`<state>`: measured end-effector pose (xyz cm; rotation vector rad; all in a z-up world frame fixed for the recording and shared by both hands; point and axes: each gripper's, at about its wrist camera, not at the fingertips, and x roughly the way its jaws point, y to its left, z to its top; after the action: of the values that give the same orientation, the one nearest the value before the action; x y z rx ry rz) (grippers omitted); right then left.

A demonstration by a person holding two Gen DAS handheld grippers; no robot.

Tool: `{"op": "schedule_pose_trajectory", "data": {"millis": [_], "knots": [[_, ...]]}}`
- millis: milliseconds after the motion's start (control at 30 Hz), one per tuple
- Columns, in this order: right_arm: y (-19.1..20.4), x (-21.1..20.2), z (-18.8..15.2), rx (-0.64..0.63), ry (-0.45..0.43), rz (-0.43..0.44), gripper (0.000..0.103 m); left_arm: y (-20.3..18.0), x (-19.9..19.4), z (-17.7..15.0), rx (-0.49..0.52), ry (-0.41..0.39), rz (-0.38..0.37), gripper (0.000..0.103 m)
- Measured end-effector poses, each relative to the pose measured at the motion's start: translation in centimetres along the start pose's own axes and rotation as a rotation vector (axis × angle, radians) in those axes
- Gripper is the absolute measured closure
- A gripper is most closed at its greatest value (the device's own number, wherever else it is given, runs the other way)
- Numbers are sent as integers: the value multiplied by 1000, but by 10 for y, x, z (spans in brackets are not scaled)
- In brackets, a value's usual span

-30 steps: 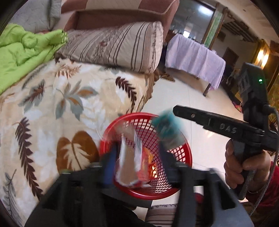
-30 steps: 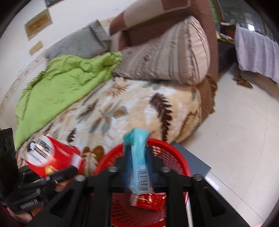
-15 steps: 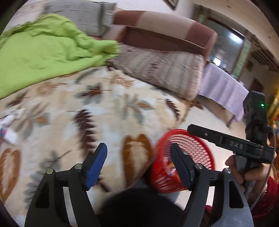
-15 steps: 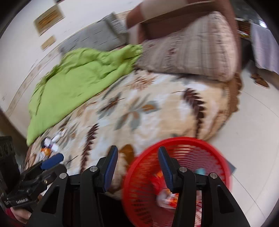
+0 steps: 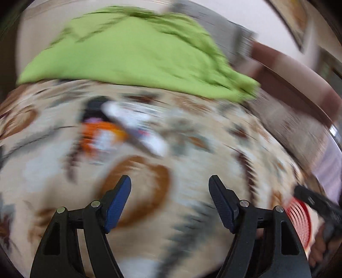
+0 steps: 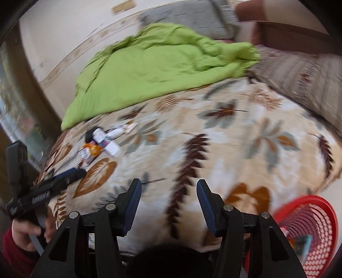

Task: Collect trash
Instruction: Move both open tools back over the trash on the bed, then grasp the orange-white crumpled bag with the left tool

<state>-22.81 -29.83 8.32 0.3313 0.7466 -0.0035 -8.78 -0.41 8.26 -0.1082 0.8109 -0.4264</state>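
Note:
A small pile of trash lies on the leaf-patterned bedspread: an orange and white wrapper, a white tube-like packet and a black piece. My left gripper is open and empty, a short way in front of the pile; it shows at the left of the right wrist view. My right gripper is open and empty over the bedspread, farther from the pile. The red mesh basket at the bed's near right holds wrappers.
A green blanket lies bunched at the back of the bed. A striped pillow and a grey pillow lie by the brown headboard. The bedspread spreads between pile and basket. The left view is motion-blurred.
Both grippers let go of their wrappers into the red basket, opened, and swung left across the bed toward the trash pile. The basket has slid to the right edge of both views.

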Motion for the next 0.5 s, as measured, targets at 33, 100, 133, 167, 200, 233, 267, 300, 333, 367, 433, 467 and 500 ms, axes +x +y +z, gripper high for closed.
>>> {"op": "schedule_pose_trajectory", "data": {"millis": [33, 100, 133, 167, 200, 233, 267, 300, 333, 367, 433, 467, 500], "knots": [[11, 7, 2, -14, 6, 15, 43, 14, 3, 4, -25, -16, 50, 29], [27, 16, 6, -35, 12, 41, 42, 35, 16, 13, -49, -22, 105, 29], [35, 21, 7, -49, 14, 52, 42, 43, 24, 17, -62, -10, 129, 29], [43, 26, 9, -60, 13, 61, 41, 52, 33, 22, -82, -1, 142, 29], [50, 30, 10, -70, 17, 67, 41, 59, 41, 26, -96, 2, 130, 29], [57, 36, 11, -79, 24, 76, 41, 61, 50, 29, -101, 11, 125, 29], [61, 40, 12, -85, 30, 83, 41, 63, 61, 32, -98, 19, 142, 29], [67, 46, 13, -95, 37, 87, 41, 63, 68, 34, -94, 25, 147, 29], [71, 50, 14, -102, 42, 86, 41, 64, 78, 37, -93, 36, 142, 29], [75, 57, 16, -113, 49, 85, 41, 67, 90, 39, -101, 48, 155, 29], [83, 66, 20, -134, 57, 87, 41, 71, 100, 40, -115, 40, 152, 29], [88, 74, 24, -153, 66, 85, 41, 72, 104, 40, -115, 37, 138, 32], [91, 78, 26, -164, 71, 84, 41, 73, 107, 41, -114, 35, 136, 41]]}}
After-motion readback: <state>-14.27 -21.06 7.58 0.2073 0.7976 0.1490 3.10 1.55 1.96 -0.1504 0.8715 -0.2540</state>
